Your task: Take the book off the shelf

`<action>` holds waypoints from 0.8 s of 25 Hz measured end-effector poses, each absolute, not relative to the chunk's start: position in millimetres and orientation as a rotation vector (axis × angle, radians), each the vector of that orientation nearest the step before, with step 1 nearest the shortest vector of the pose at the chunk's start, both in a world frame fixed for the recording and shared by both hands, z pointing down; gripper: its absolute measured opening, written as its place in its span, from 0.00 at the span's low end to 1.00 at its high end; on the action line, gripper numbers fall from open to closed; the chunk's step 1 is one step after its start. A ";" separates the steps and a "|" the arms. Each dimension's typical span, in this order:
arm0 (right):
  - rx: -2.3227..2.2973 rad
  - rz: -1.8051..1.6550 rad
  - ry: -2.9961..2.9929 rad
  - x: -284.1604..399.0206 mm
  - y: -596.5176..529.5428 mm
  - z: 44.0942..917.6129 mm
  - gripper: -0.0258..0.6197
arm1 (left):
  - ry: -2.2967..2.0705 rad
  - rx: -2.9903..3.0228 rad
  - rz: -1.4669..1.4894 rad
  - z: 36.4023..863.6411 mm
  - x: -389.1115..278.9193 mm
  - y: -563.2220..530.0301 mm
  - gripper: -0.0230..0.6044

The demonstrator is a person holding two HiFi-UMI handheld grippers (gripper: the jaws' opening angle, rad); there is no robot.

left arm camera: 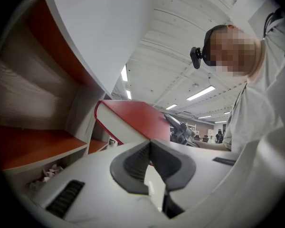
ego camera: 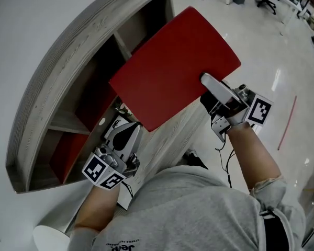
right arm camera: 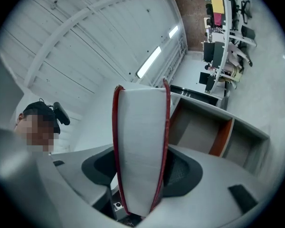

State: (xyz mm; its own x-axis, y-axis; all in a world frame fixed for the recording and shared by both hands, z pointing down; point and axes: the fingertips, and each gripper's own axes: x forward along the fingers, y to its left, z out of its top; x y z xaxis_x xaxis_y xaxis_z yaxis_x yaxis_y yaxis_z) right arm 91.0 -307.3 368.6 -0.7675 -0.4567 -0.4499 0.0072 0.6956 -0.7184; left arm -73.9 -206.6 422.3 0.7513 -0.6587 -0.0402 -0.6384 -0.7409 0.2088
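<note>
Red book [ego camera: 170, 72] gripped by right tool [ego camera: 205, 80], off shelf [ego camera: 57, 72], crumpled paper [left arm camera: 48, 171] in 1 compartment, left tool [ego camera: 124, 132] closed

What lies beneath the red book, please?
The wooden shelf runs beneath the book, held in the right hand-held gripper; whatever sits in the covered compartments cannot be seen.

Book [ego camera: 175, 67] in front of shelf [ego camera: 63, 61], right gripper [ego camera: 213, 86] on its right edge, left gripper [ego camera: 123, 134] beneath.

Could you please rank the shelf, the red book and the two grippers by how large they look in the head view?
1. shelf
2. red book
3. left gripper and right gripper: they look much alike, so I will not rank them.
</note>
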 end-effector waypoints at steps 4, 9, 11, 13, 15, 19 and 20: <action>-0.399 -0.999 2.269 106.7 -330.9 397.7 0.45 | -0.994 2.751 -0.131 449.7 -56.9 -227.7 0.06; -0.497 -1.056 2.245 146.2 -378.9 438.3 0.45 | -0.947 2.721 -0.079 480.3 -22.3 -271.8 0.06; -0.532 -1.090 2.234 148.5 -379.2 444.2 0.45 | -0.931 2.709 -0.059 479.1 -21.6 -270.8 0.06; -0.560 -1.123 2.227 131.9 -352.7 422.7 0.45 | -0.925 2.697 -0.043 448.8 -38.0 -243.3 0.06; -0.582 -1.154 2.222 109.0 -315.2 384.0 0.45 | -0.928 2.681 -0.033 401.3 -60.4 -205.1 0.06; -0.646 -1.231 2.222 99.0 -301.8 377.1 0.45 | -0.929 2.638 -0.023 376.2 -69.2 -191.4 0.06; -0.665 -1.251 2.228 100.6 -307.5 389.0 0.45 | -0.928 2.630 -0.021 383.1 -66.5 -197.7 0.06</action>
